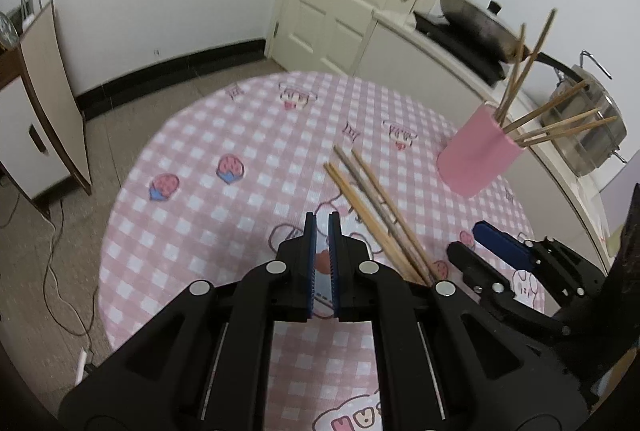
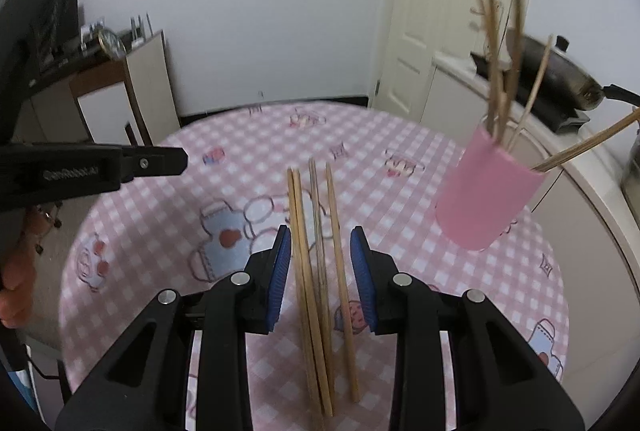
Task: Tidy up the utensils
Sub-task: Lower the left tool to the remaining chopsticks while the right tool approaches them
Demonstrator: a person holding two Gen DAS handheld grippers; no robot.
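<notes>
Checked tablecloth (image 2: 224, 151) holds chopsticks (image 2: 316, 271) between parted right claw (image 2: 322, 243); left claw (image 1: 322, 227) together.

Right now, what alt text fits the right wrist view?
The right gripper, jaws open, straddles loose wooden chopsticks lying on a pink checked tablecloth. A pink cylindrical holder at right already holds several chopsticks.
</notes>
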